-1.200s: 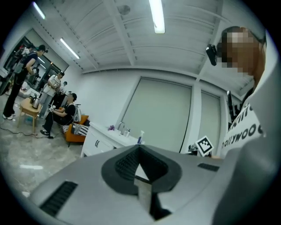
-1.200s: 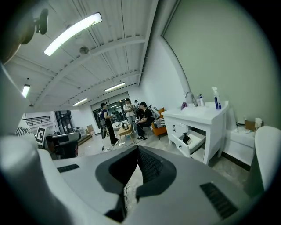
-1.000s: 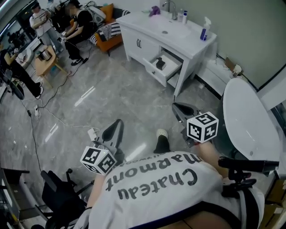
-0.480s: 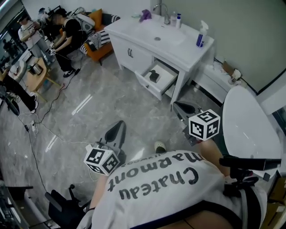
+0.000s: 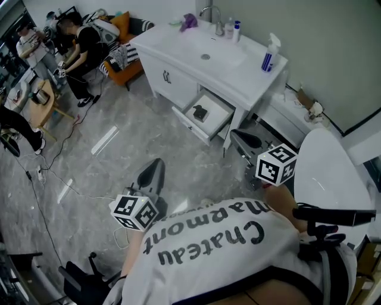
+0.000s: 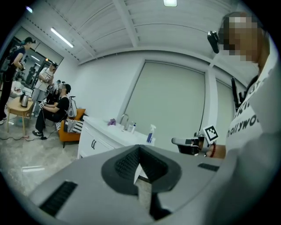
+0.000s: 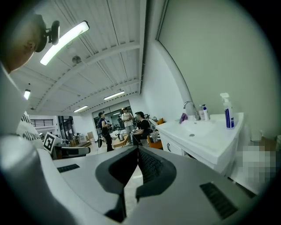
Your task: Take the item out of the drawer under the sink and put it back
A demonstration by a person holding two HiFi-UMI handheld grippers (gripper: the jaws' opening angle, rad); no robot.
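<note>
A white sink vanity (image 5: 238, 65) stands ahead, with one drawer (image 5: 189, 122) under the basin pulled out. A small dark item (image 5: 200, 112) lies inside the drawer. My left gripper (image 5: 156, 165) is shut and empty over the floor, well short of the drawer. Shut and empty too, my right gripper (image 5: 237, 137) hangs just right of the drawer's front corner. The left gripper view has its closed jaws (image 6: 139, 150) aimed at the vanity (image 6: 103, 134). Over the right gripper's closed jaws (image 7: 138, 148) the basin top (image 7: 199, 132) appears at the right.
On the vanity top are a spray bottle (image 5: 271, 52), a faucet (image 5: 213, 13) and a purple cloth (image 5: 189, 21). A white bathtub (image 5: 333, 173) lies at the right. People sit and stand at the far left by an orange sofa (image 5: 128, 65). Cables (image 5: 59, 179) cross the floor.
The vanity and its open drawer have come nearer in the head view. Both grippers have travelled forward toward it, staying shut.
</note>
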